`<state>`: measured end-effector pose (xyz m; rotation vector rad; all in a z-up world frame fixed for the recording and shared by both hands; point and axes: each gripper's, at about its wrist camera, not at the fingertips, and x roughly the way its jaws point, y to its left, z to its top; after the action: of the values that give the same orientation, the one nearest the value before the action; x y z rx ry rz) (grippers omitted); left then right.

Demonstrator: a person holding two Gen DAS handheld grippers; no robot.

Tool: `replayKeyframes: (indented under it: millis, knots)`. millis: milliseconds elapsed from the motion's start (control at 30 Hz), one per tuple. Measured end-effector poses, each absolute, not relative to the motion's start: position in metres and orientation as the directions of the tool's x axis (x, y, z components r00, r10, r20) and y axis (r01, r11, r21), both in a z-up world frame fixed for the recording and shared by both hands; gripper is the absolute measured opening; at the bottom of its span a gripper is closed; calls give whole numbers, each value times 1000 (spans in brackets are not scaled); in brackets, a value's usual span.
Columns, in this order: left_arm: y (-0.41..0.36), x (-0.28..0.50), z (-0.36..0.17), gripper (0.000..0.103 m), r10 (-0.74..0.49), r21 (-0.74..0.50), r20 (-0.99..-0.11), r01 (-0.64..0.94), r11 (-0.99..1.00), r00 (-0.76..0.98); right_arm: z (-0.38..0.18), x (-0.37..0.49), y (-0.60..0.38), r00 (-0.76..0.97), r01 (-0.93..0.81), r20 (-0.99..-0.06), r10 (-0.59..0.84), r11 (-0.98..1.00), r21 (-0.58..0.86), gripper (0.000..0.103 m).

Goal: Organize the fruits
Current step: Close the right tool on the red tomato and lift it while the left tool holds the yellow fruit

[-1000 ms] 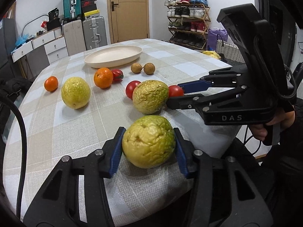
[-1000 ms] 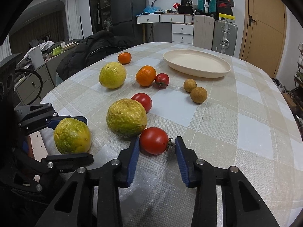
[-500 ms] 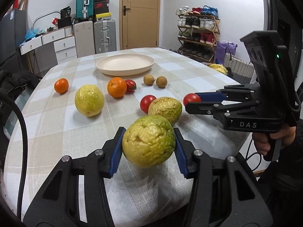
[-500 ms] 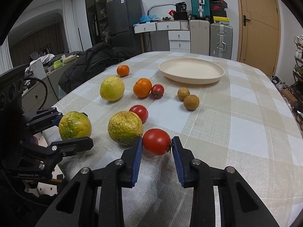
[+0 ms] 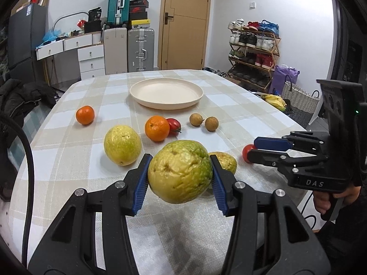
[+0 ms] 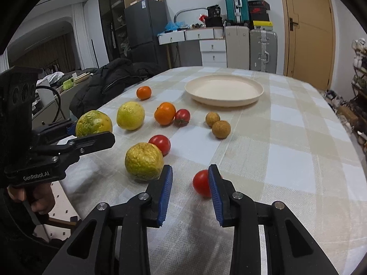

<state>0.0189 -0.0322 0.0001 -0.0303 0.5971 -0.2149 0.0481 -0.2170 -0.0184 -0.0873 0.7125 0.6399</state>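
Table (image 6: 286, 151): checked cloth, cream plate (image 6: 223, 89) at far end, loose fruit between.
My left gripper (image 5: 180, 176): clamped on wrinkled yellow-green fruit (image 5: 180, 171), lifted off cloth.
My right gripper (image 6: 190, 190): jaws opening; small tomato (image 6: 200, 183) against right pad only.

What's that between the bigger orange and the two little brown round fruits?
A small red tomato lies there, close beside the orange, with a gap before the brown fruits. Both views show it.
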Motion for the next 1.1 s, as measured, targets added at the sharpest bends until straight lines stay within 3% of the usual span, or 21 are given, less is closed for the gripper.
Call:
replayKeyframes:
  millis: [167, 300, 967, 1067, 1100]
  knots:
    - [-29, 21, -2, 46, -211, -103, -559, 185, 977, 802, -22, 50, -217, 589, -559, -646, 486, 822, 109, 45]
    - [-27, 22, -1, 46, -208, -111, -557, 176, 978, 804, -33, 58, -217, 572, -533, -685, 452, 839, 109, 45]
    - [-33, 53, 5, 46, -207, -120, -563, 169, 978, 800, -37, 89, -198, 509, -532, -750, 422, 840, 111, 41]
    - [-35, 56, 8, 47, -208, -114, -558, 174, 978, 803, -37, 92, -196, 512, -535, -748, 423, 838, 107, 37]
    - [-35, 58, 9, 47, -208, -113, -557, 175, 978, 804, -37, 92, -194, 512, -538, -748, 422, 837, 104, 31]
